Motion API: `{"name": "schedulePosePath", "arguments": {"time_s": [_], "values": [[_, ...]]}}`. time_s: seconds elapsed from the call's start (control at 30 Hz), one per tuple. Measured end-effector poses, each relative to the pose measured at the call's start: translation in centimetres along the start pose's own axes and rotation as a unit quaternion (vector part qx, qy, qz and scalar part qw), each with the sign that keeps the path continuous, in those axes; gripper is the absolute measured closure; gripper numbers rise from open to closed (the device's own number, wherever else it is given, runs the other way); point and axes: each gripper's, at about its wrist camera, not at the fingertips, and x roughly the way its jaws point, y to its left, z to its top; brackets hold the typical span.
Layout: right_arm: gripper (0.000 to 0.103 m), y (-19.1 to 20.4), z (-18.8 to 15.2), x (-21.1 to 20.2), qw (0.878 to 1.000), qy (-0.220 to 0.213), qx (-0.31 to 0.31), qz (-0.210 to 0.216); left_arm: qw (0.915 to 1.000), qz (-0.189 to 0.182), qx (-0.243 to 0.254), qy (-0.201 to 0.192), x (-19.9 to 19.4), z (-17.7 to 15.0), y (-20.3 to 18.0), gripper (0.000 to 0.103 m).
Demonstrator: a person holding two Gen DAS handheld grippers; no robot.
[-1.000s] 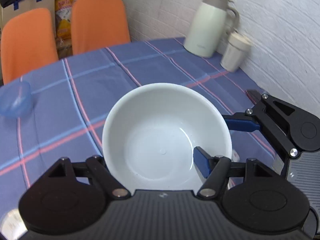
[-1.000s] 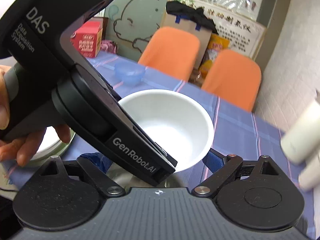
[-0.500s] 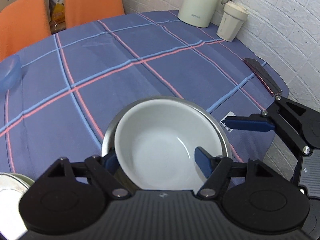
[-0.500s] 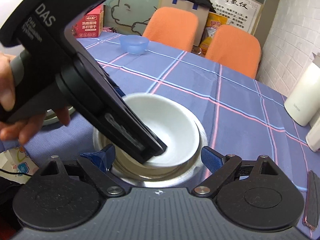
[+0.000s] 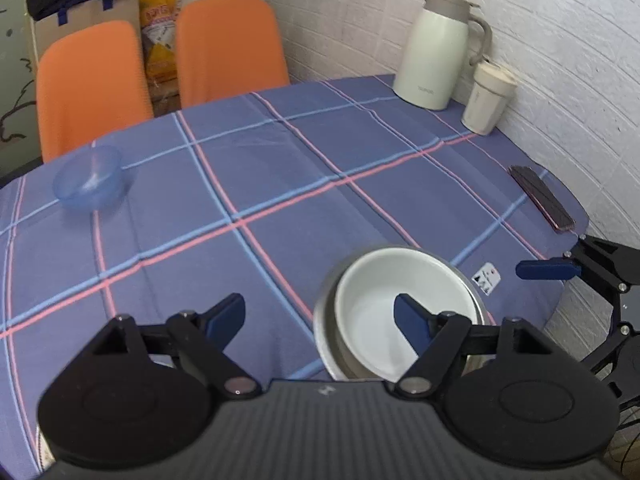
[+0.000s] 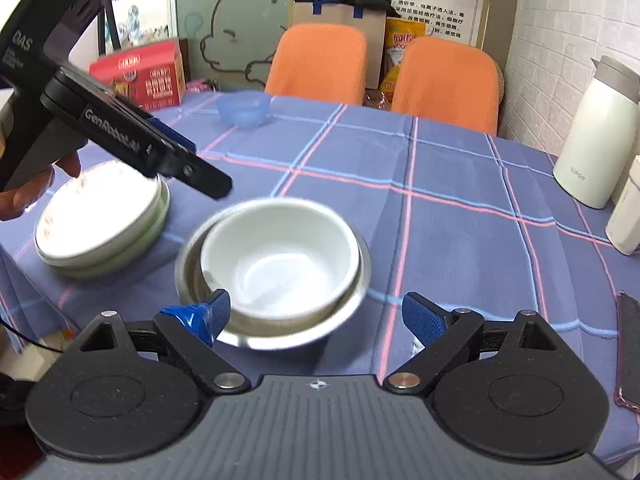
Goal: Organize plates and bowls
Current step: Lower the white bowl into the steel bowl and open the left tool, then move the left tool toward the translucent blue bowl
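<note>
Plaid counter (image 5: 280,184): white bowl (image 6: 280,258) nested in steel bowl (image 6: 348,308). Both grippers' fingers wide, empty. I fetch blue bowl (image 5: 88,178) next, gripping rim squarely.

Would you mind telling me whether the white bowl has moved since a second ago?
Yes. The white bowl has gone down from the left gripper into the steel bowl on the tablecloth; that gripper is now open, drawn back leftward.
</note>
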Motion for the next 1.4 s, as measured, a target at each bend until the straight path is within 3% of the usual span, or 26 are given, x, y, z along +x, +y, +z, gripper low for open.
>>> {"name": "schedulePosePath", "arguments": {"time_s": [0.2, 0.43, 0.73, 0.87, 1.0, 1.13, 1.4], "values": [[0.023, 1.1, 2.9, 1.3, 1.000, -0.015, -0.001, 0.020, 0.9958, 0.064, -0.063, -0.013, -1.5, 0.4, 6.7, 0.026], [0.023, 3.0, 9.4, 4.8, 0.999, -0.033, -0.032, 0.028, 0.9846, 0.122, -0.124, -0.019, -1.5, 1.3, 15.0, 0.026], [0.023, 5.8, 17.5, 15.1, 0.997, 0.003, -0.044, 0.058, 0.9770, 0.123, -0.173, -0.021, 2.0, 4.6, 22.7, 0.026], [0.023, 7.0, 19.5, 20.4, 0.996, 0.036, -0.042, 0.067, 0.9742, 0.121, -0.188, -0.030, 4.4, 6.2, 24.9, 0.026], [0.023, 7.5, 19.5, 23.7, 0.995, 0.053, -0.042, 0.070, 0.9697, 0.149, -0.189, -0.044, 6.1, 6.6, 25.7, 0.026], [0.023, 7.4, 19.0, 25.2, 0.994, 0.071, -0.047, 0.070, 0.9693, 0.156, -0.184, -0.046, 7.4, 6.7, 26.1, 0.026], [0.023, 7.8, 19.5, 26.3, 0.994, 0.069, -0.051, 0.065, 0.9724, 0.154, -0.167, -0.052, 8.4, 7.2, 26.4, 0.026]]}}
